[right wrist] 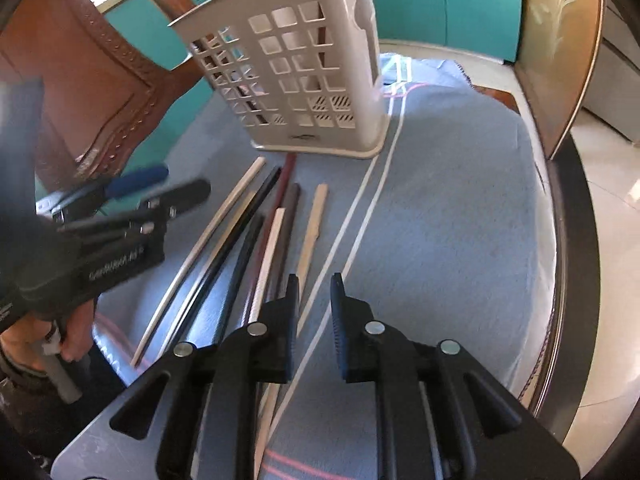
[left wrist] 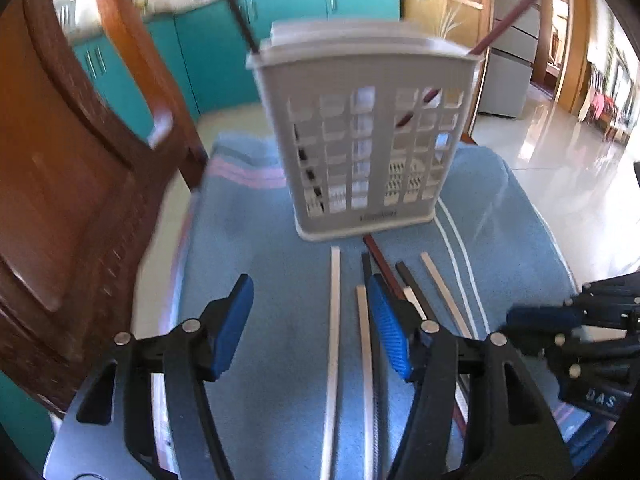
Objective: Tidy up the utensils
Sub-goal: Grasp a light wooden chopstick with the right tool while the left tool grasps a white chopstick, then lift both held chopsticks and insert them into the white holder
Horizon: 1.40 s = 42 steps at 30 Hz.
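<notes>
Chopsticks (right wrist: pixel 224 216) of pale, black and dark-red wood lie loose before the grey slotted plastic holder (left wrist: pixel 364 136). Both tools, left (left wrist: pixel 310 328) and right (right wrist: pixel 314 320), hang spread and empty; picking one stick likely comes next.

Teal cabinets (left wrist: pixel 224 52) — glossy floor (left wrist: pixel 560 160).

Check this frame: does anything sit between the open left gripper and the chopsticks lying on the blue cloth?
Nothing visible does. The left gripper is open over the chopsticks on the blue cloth, with no object between. The basket stands beyond them.
</notes>
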Each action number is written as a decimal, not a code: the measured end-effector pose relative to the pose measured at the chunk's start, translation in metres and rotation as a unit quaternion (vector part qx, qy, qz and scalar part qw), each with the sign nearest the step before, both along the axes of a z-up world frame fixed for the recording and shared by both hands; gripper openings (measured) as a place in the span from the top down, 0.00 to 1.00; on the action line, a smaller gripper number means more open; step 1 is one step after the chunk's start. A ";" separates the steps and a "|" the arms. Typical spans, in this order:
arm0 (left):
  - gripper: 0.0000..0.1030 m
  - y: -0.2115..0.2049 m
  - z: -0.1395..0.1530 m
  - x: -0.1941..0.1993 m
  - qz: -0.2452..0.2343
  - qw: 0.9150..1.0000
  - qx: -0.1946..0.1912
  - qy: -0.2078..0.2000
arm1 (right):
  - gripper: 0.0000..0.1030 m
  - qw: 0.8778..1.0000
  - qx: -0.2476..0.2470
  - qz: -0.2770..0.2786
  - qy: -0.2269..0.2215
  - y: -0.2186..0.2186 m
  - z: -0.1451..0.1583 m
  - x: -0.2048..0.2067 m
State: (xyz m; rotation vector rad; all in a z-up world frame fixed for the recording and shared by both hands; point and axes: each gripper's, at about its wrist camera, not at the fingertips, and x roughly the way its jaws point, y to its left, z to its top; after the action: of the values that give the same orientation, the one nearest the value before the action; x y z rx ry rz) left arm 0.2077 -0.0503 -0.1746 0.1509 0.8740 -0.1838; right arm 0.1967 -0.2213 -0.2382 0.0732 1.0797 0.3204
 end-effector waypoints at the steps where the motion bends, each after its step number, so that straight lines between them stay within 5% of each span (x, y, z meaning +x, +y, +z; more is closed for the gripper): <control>1: 0.44 0.002 -0.005 0.004 -0.001 1.000 -0.012 0.023 | 0.84 1.000 -0.006 -0.002 -0.002 0.001 -0.002 0.002; 4: 0.57 0.005 -0.020 0.014 0.000 0.997 -0.023 0.071 | 0.84 1.000 -0.023 -0.006 -0.008 0.017 -0.013 0.004; 11: 0.62 0.006 -0.043 0.029 0.007 0.993 -0.004 0.115 | 0.83 0.998 -0.050 -0.011 -0.021 0.041 -0.023 0.016; 35: 0.53 0.005 -0.059 0.086 0.030 0.996 0.002 0.083 | 0.70 0.990 -0.124 -0.038 -0.051 0.072 -0.037 0.040; 37: 0.57 0.001 -0.057 0.086 0.025 0.996 0.005 0.082 | 0.76 0.992 -0.112 -0.038 -0.048 0.066 -0.032 0.035; 39: 0.72 -0.006 -0.055 0.084 0.013 0.996 -0.004 0.086 | 0.90 0.994 -0.098 -0.038 -0.044 0.060 -0.029 0.036; 42: 0.91 -0.015 -0.055 0.083 -0.001 0.996 -0.004 0.087 | 0.90 0.995 -0.084 -0.041 -0.043 0.056 -0.027 0.037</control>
State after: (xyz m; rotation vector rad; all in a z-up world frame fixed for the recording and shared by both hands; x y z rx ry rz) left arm 0.2903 -0.0654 -0.2294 0.1298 1.0473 -0.2046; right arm 0.2337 -0.1652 -0.2653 -0.0470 1.0118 0.1565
